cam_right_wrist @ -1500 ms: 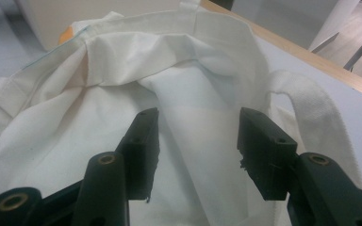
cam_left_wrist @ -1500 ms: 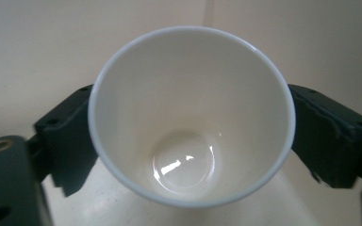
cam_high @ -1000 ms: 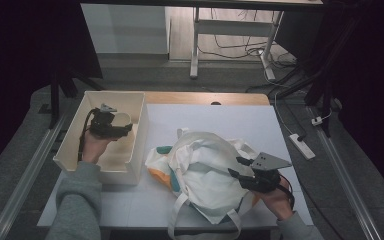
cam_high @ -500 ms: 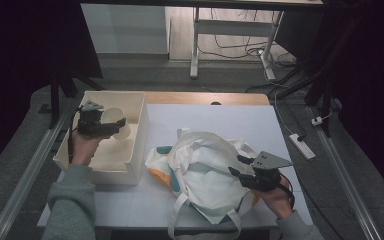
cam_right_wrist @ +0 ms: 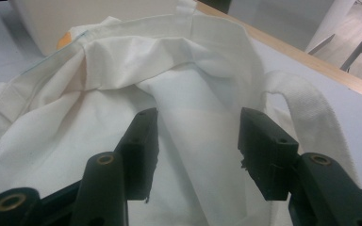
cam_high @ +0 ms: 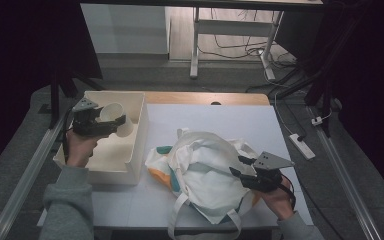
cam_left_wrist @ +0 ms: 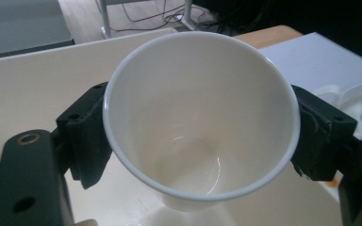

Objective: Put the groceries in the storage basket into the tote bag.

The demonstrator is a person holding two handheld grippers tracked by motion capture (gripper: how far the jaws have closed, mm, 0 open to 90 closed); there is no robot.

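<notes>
Cup [cam_high: 114, 116] pinched in my left gripper [cam_high: 111, 123], now lifted clear above bin [cam_high: 130, 165] at left; ready to carry toward bag [cam_high: 205, 170]. Right gripper [cam_high: 241, 169] spread over bag, unmoved.

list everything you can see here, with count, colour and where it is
cup: 1, white, held in the left gripper above the bin
bin: 1, cream, open-topped, left part of the table
tote bag: 1, white with orange and teal showing at its edges, crumpled on the table near the front, straps hanging over the front edge
table: 1, white top with a wooden strip along the far edge
power strip: 1, white, on the floor right of the table
desk frame: 1, white legs, on the floor beyond the table, cables beside it
left gripper: 1, black, jaws shut on the cup's sides
right gripper: 1, black, over the tote bag, jaws open with fabric between them
sleeves: 2, grey, bottom edge
</notes>
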